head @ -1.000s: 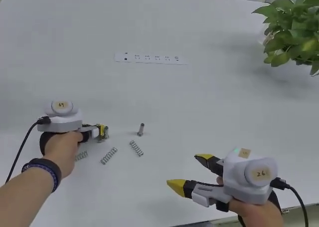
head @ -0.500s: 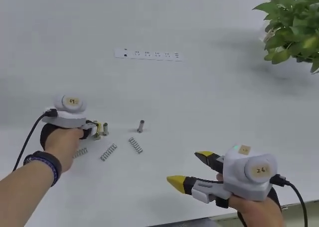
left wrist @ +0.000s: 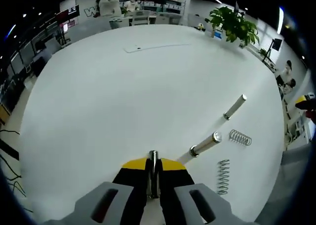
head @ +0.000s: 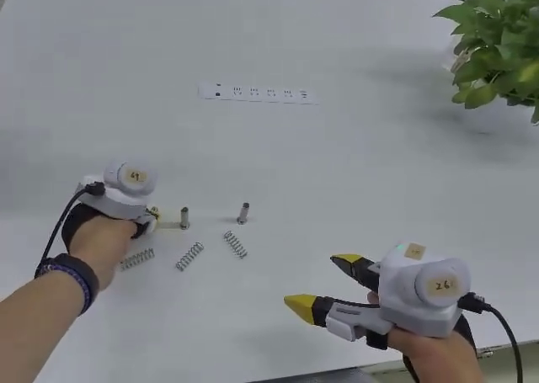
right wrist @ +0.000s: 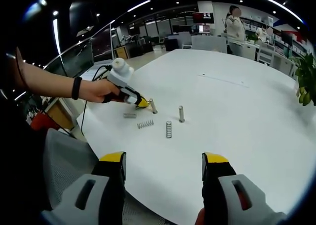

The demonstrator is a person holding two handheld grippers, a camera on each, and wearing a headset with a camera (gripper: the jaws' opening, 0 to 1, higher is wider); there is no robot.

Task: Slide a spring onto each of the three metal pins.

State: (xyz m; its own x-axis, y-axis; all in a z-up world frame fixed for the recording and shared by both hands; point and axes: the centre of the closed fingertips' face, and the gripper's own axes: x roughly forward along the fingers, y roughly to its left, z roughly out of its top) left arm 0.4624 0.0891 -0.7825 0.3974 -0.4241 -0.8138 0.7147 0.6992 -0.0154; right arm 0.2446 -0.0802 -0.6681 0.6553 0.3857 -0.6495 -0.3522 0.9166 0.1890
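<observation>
Left gripper view: pinching a metal pin [left wrist: 153, 157] in the left hand-held gripper [left wrist: 153, 166]; holding the right hand-held gripper [right wrist: 164, 160] spread near the worktop [right wrist: 237, 106] edge, well apart from the springs [right wrist: 168, 129].

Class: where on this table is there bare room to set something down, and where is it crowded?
Bare: the wide stretch between the power strip and the standing pins; also from the springs across to the plant. Crowded: around the left gripper, among pins and springs.
</observation>
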